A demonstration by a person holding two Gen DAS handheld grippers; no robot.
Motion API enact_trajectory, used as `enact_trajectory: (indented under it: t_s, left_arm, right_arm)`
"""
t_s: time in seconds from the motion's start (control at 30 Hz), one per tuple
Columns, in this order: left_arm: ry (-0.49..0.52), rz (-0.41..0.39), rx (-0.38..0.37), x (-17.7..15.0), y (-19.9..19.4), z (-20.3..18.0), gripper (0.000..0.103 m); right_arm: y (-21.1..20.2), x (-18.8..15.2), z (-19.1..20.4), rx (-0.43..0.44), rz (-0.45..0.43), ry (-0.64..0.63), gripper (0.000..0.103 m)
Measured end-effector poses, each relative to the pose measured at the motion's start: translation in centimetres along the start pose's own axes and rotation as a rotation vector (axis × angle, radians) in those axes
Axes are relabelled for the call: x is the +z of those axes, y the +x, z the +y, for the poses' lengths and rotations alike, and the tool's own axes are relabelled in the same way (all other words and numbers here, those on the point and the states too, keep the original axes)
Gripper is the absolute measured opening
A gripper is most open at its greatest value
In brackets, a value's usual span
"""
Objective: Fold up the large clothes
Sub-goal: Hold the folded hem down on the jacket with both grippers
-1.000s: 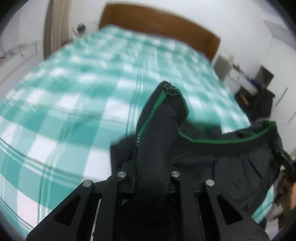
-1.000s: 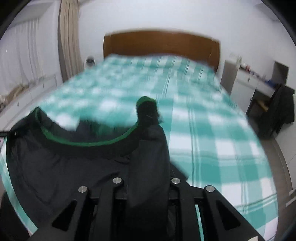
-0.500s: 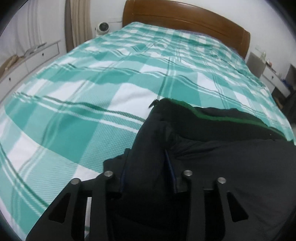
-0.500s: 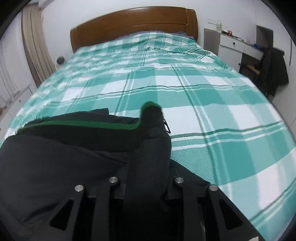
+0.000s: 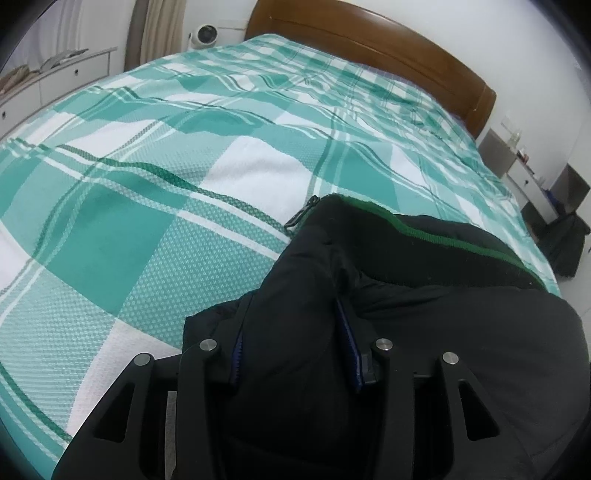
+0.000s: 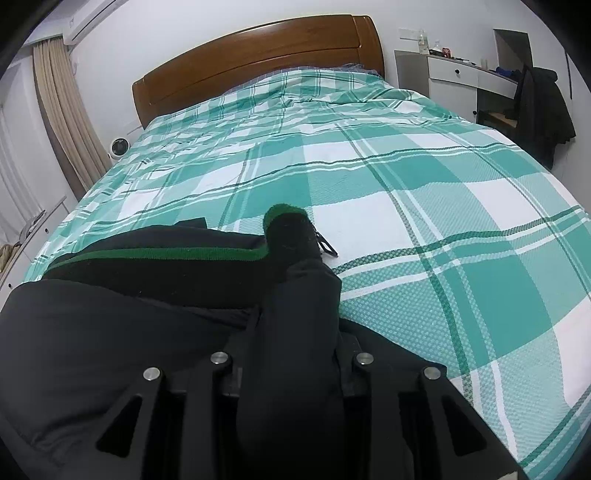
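A black jacket (image 5: 443, 332) with a green-trimmed collar and a zipper lies on the near end of a bed with a teal and white checked cover (image 5: 184, 184). My left gripper (image 5: 295, 332) is shut on the jacket's left collar corner, low over the cover. My right gripper (image 6: 295, 332) is shut on the jacket's (image 6: 110, 332) right collar corner, where a zipper pull (image 6: 327, 245) hangs on the cover (image 6: 443, 221). The jacket spreads between the two grippers. The fingertips are hidden in the cloth.
A wooden headboard (image 6: 258, 55) stands at the far end. White drawers (image 5: 55, 81) and a small white fan (image 5: 207, 33) are on the left. A white desk (image 6: 461, 77) and a dark coat on a chair (image 6: 543, 107) are on the right.
Both grippers have come down with the jacket from hanging in the air to lying on the cover. The collar now rests flat. Both grips are unchanged.
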State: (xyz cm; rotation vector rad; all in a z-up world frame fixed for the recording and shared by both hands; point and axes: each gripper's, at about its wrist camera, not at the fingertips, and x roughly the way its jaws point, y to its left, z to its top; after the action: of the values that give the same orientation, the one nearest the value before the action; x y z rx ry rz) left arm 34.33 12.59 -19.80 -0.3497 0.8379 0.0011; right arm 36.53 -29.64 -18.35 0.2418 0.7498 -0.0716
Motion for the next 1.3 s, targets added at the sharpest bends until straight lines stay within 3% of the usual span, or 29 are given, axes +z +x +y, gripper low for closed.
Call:
enact_trajectory:
  t_s: [1.3]
  left_arm:
    - [-0.070,0.007,-0.087,-0.2,0.3,1.4,0.045]
  right_arm:
    - [0.5,-0.1,-0.6,0.024,-0.007,0.031,0.030]
